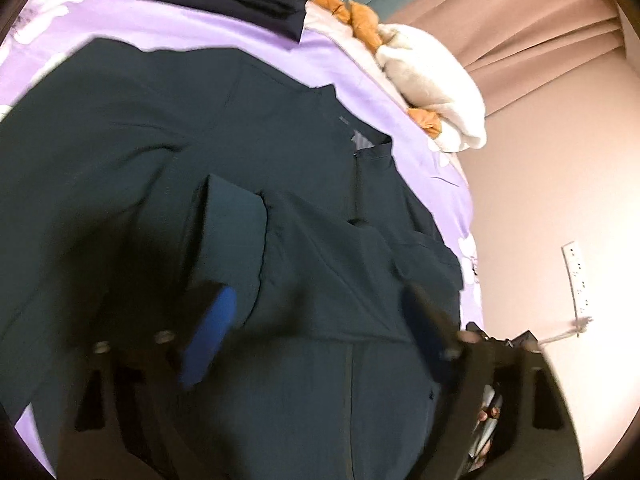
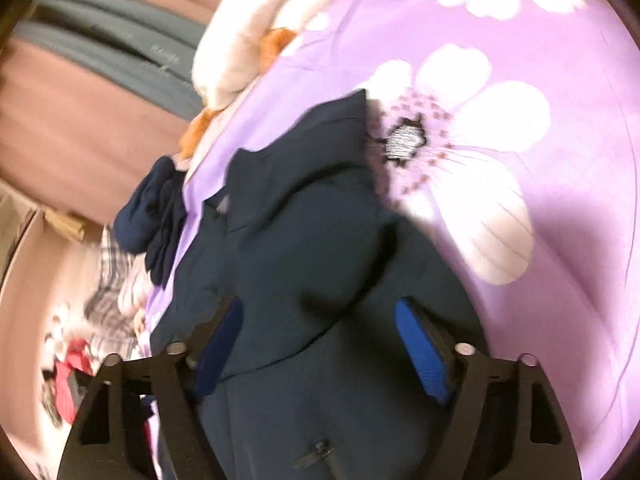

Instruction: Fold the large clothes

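Both claws [image 1: 320, 340] [image 2: 324, 344] gape over the dark jacket [image 1: 200, 160]; only the left view shows a wall socket [image 1: 578, 280].

light: warm, dim | blur: heavy (motion) | edges: fisheye warp, dark vignette

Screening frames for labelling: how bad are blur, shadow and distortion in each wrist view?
Left wrist: motion smear on the left gripper and the dark jacket; heavy fisheye bowing and black corners. Right wrist: the right gripper reads a bit sharper, the bedsheet flowers look soft, and a hard shadow falls on the sheet beside the jacket.
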`<act>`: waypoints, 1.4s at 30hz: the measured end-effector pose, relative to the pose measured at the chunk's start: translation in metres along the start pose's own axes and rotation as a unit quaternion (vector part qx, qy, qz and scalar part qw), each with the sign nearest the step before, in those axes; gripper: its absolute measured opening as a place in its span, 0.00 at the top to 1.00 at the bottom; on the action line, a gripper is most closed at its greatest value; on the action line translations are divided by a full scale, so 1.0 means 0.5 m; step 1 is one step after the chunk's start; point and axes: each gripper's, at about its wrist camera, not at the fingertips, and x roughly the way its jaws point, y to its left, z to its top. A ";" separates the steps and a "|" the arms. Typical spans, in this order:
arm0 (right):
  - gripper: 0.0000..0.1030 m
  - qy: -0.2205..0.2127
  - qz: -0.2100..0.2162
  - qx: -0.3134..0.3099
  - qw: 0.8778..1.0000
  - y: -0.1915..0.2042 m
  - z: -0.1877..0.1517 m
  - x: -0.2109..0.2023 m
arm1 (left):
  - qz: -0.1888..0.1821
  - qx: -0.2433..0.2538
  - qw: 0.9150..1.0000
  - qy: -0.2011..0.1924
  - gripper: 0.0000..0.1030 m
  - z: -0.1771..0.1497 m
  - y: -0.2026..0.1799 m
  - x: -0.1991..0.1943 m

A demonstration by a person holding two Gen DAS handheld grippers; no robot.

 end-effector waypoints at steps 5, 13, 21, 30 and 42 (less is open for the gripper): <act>0.91 -0.010 0.014 0.028 0.999 0.012 0.030 0.069 | 0.012 -0.007 1.000 -0.003 0.33 0.003 0.006 0.062; 0.93 0.010 0.002 0.066 0.998 -0.089 0.017 0.025 | 0.101 0.065 0.993 0.017 0.33 -0.011 -0.022 0.125; 0.38 -0.063 -0.017 -0.009 0.998 -0.029 0.099 -0.037 | 0.103 0.091 0.990 0.019 0.28 -0.011 -0.009 0.131; 0.53 -0.010 -0.006 0.012 1.000 -0.051 0.220 0.145 | 0.107 0.105 0.989 0.016 0.20 -0.005 -0.019 0.147; 0.86 -0.044 -0.097 -0.069 0.992 -0.042 0.241 0.185 | 0.169 0.200 0.965 0.008 0.18 -0.040 -0.051 0.175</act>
